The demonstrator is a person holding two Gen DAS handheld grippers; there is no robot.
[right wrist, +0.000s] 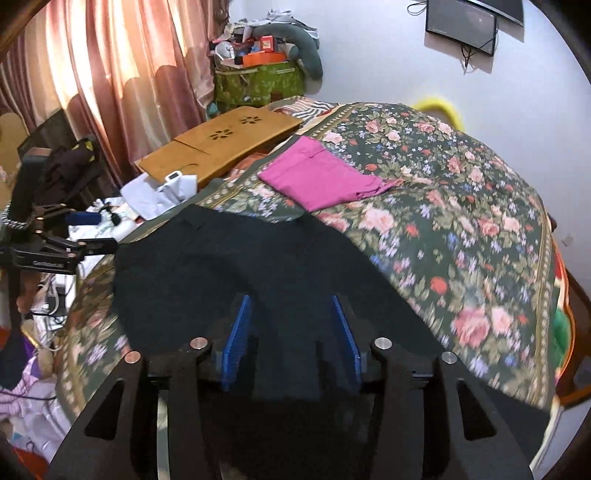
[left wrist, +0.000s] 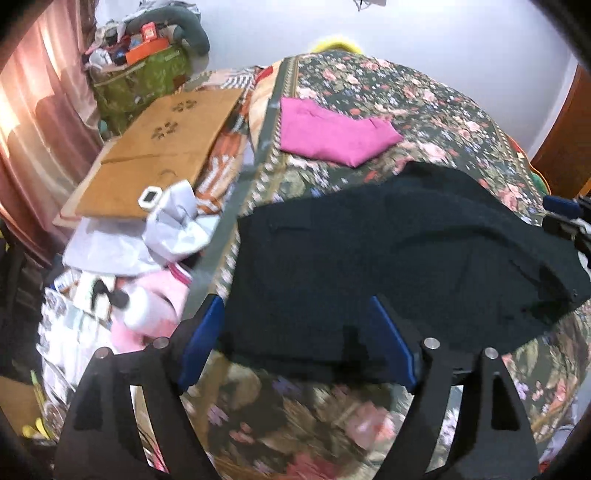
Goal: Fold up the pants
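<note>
Black pants (left wrist: 388,258) lie folded across the middle of the frame on your floral bedspread (left wrist: 424,110); your left gripper (left wrist: 295,332) and right gripper (right wrist: 291,332) gape empty, so perhaps one fold remains.

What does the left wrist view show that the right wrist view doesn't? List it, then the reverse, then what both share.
Only the left wrist view: the right gripper at its right edge.
Only the right wrist view: a wall screen and the left gripper at its left edge.
Both: black pants on the floral bedspread, folded pink garment, wooden board.
</note>
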